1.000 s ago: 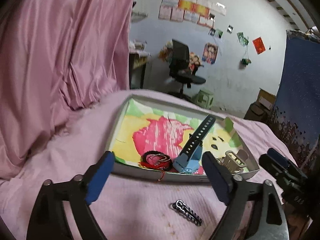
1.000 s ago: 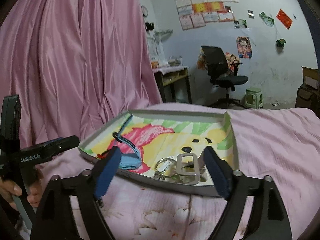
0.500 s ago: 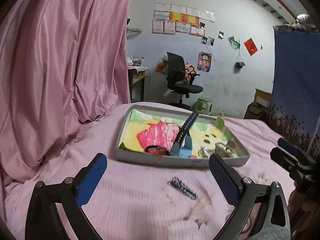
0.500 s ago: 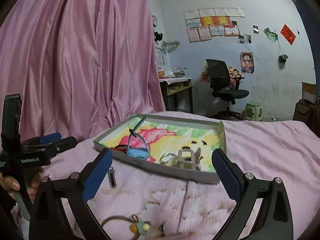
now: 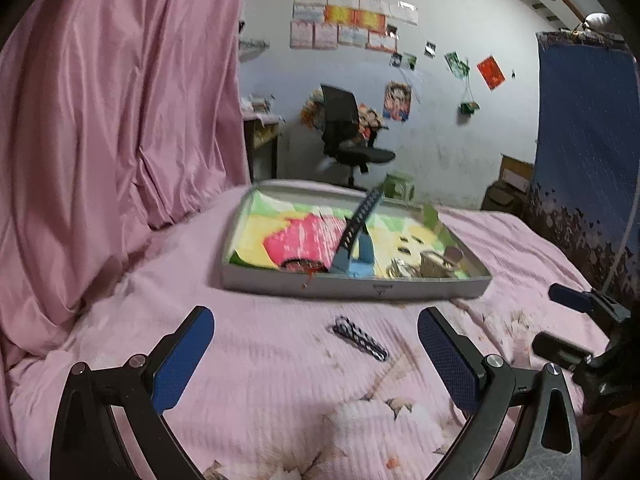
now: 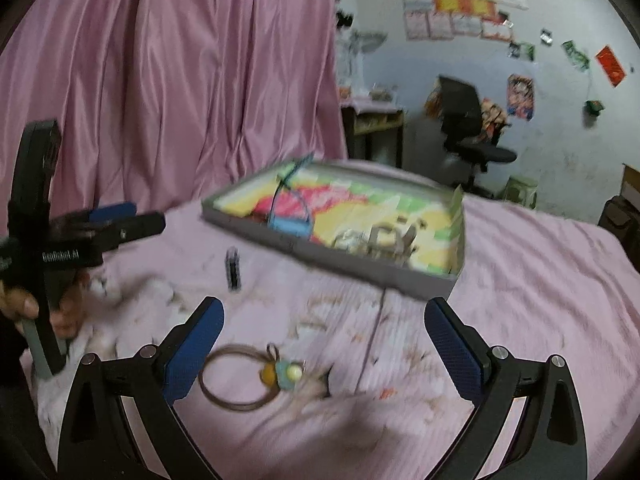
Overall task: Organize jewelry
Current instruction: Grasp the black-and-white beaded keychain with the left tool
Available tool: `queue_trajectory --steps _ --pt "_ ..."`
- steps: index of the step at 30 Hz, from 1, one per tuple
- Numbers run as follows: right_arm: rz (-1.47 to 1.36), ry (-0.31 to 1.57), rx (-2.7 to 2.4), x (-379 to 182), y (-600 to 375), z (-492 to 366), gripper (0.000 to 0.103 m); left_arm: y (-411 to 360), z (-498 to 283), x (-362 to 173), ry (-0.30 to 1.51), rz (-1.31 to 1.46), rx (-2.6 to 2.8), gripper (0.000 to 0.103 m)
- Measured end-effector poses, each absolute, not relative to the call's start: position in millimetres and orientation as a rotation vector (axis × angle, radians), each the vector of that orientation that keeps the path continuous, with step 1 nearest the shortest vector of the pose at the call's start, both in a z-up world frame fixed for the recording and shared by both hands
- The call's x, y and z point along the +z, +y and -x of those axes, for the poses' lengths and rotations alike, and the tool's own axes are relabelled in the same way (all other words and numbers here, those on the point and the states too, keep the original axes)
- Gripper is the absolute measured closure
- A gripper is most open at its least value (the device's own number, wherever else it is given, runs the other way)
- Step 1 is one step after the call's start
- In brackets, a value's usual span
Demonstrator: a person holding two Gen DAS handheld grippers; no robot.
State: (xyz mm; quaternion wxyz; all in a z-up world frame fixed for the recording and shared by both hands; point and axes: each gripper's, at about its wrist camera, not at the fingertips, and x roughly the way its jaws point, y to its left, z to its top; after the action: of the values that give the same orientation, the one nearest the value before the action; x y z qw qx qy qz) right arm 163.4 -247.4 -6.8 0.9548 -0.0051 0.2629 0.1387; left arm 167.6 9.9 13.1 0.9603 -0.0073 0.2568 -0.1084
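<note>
Pink bedspread (image 5: 280,360) fills both of my views, and I take the grey tray (image 5: 360,288) as the landmark. It lies flat on the bed with low walls on all sides and a bright yellow, pink and green liner inside. Within it, against the wall nearest my left camera, sit a dark red bracelet (image 5: 300,265), a blue watch (image 5: 358,248) whose dark strap rises above the far rim, and a pale hair clip with some metal pieces (image 5: 424,266), too blurred for me to separate.

Outside the tray, just short of its near wall, a small dark beaded chain (image 5: 362,338) lies loose on the bedspread. From my right camera, a brown cord loop with a yellow and pale blue charm (image 6: 276,372) lies nearer still, well clear of the tray's edge.

My left claw (image 5: 316,360) is spread wide with nothing between its blue pads; the beaded chain shows in the gap ahead of it. My right claw (image 6: 324,344) is equally wide and empty, with the cord loop's charm showing between its fingers.

Open bedspread runs between both claws and the tray's near wall. Left of the tray a pink curtain (image 5: 120,120) hangs close; right of it is a blue cloth (image 5: 584,140).
</note>
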Motion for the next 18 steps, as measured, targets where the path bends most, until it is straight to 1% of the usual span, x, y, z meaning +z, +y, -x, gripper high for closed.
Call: queue_trajectory --steps 5,7,9,11,13,14,18 --pt "0.045 0.622 0.305 -20.4 -241.2 -170.9 0.005 9.9 -179.9 1.4 0.629 0.032 -0.251 0.001" --pt "0.058 0.651 0.319 -24.0 -239.6 -171.8 0.008 8.0 -185.0 -4.0 0.667 0.033 -0.257 0.001" --pt "0.062 0.688 0.345 -28.8 -237.2 -173.5 0.022 6.9 -189.0 -8.2 0.7 0.034 -0.27 0.001" --pt "0.062 0.71 0.36 -32.1 -233.3 -175.2 0.03 4.5 -193.3 -13.0 0.744 0.036 -0.296 0.001" --pt "0.062 0.73 0.384 -34.5 -231.9 -175.3 0.033 2.7 -194.7 -16.4 0.756 0.035 -0.315 0.001" --pt "0.064 0.733 0.389 -34.6 -230.2 -175.2 0.037 1.6 -195.0 -17.5 0.76 0.032 -0.322 0.002" --pt "0.071 0.762 0.406 -39.3 -225.9 -176.0 0.053 -6.2 -197.2 -22.0 0.781 0.01 -0.354 0.013"
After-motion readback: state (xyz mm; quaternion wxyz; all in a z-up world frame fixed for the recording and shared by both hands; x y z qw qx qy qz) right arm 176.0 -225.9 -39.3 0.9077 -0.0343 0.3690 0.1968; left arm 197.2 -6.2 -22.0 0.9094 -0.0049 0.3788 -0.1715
